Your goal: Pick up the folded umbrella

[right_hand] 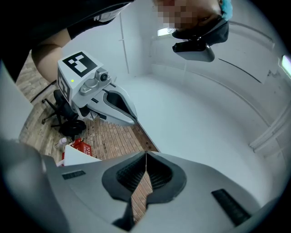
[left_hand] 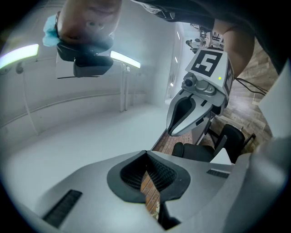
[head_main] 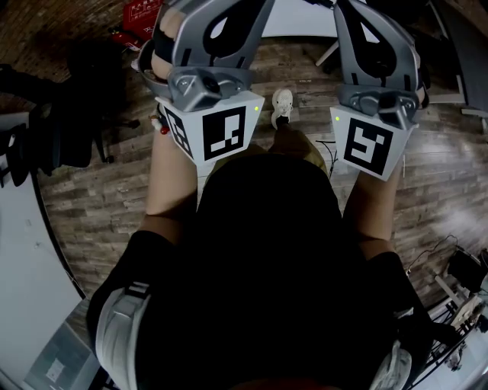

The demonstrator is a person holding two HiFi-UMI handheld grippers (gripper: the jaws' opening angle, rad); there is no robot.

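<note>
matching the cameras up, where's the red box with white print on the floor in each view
Head view: the red box with white print lies at the top edge, left of centre.
Left gripper view: not in it.
Right gripper view: lower left, on the planks.
Shared landmark: the wood plank floor, seen in all three views.

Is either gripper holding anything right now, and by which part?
Nothing is held. The grey left gripper and grey right gripper are both shut with nothing between the jaws.
</note>
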